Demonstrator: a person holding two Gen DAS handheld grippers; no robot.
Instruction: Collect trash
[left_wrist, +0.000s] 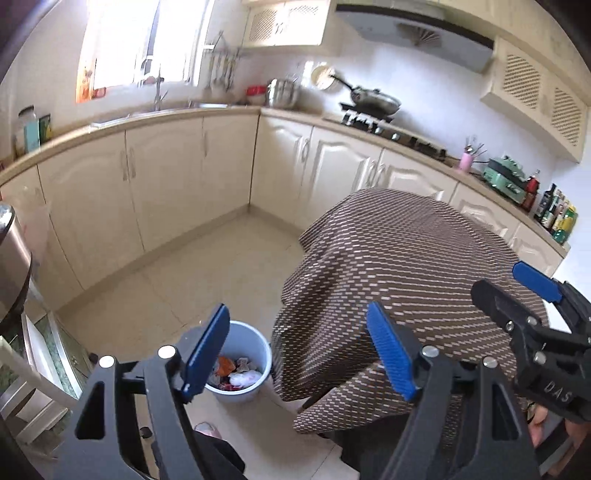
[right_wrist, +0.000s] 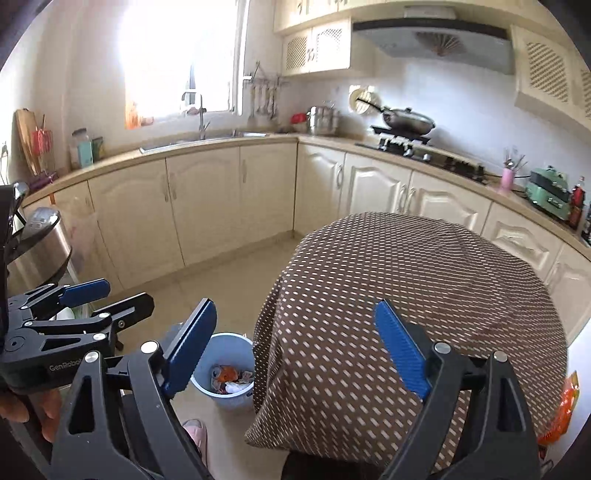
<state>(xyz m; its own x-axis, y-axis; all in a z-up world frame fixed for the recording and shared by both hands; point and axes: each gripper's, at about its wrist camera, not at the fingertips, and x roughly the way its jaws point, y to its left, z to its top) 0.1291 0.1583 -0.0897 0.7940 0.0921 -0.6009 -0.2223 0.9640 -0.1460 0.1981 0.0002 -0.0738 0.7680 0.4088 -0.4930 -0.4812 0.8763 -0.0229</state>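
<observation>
Setting: a cream-cabinet kitchen, daylight flooding the window above the sink (right_wrist: 236, 133), a wok (right_wrist: 408, 122) sitting on the stove.
Left gripper (left_wrist: 303, 354): raised over the floor, its blue fingers (left_wrist: 207, 354) spread wide with nothing between them.
Right gripper (right_wrist: 299, 354): alongside the left, blue fingers (right_wrist: 400, 350) likewise spread and holding nothing.
Trash: wrappers and scraps, one orange, lie heaped inside the pale blue bucket (right_wrist: 207, 373), which stands on the tiled floor (right_wrist: 221, 288) just beside the hanging edge of the cloth.
Tabletop: a round one, draped in a brown cloth with pale dashes (right_wrist: 424, 288); an orange wrapper (right_wrist: 561, 413) lies at its right edge in the right wrist view.
Person: a hand grips each tool's handle; a pink slipper (right_wrist: 197, 430) shows near the bucket.
</observation>
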